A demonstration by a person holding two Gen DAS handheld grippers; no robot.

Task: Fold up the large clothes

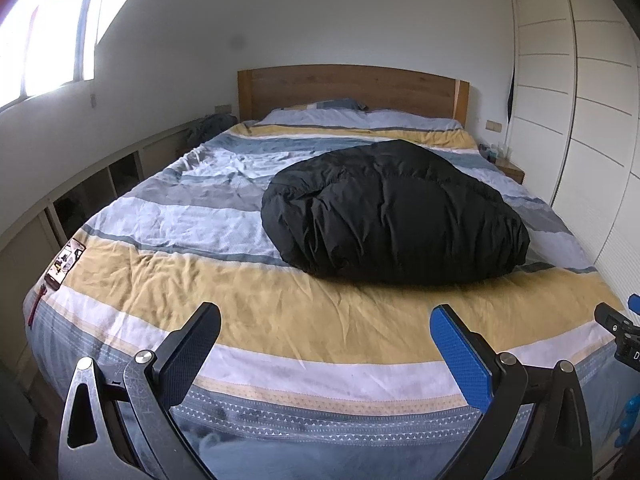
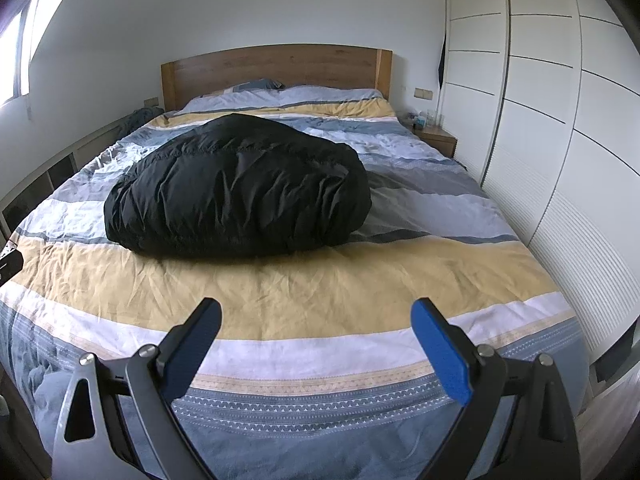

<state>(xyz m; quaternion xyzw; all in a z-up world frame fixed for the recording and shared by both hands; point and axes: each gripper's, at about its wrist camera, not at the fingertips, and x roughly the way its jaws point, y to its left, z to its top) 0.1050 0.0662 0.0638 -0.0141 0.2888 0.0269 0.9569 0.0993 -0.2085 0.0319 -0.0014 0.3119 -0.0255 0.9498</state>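
Observation:
A large black puffy garment (image 1: 394, 210) lies bunched in a rounded heap on the striped duvet of the bed (image 1: 200, 280). It also shows in the right wrist view (image 2: 240, 188), left of centre. My left gripper (image 1: 326, 324) is open and empty above the foot of the bed, well short of the garment. My right gripper (image 2: 316, 320) is open and empty too, also near the foot of the bed (image 2: 360, 280). Part of the right gripper (image 1: 618, 332) shows at the right edge of the left wrist view.
A phone (image 1: 64, 260) lies on the bed's left edge. A wooden headboard (image 1: 352, 88) and pillows are at the far end. White wardrobe doors (image 2: 560, 140) run along the right, with a nightstand (image 2: 438, 138). Low shelving (image 1: 80, 200) runs along the left under a window.

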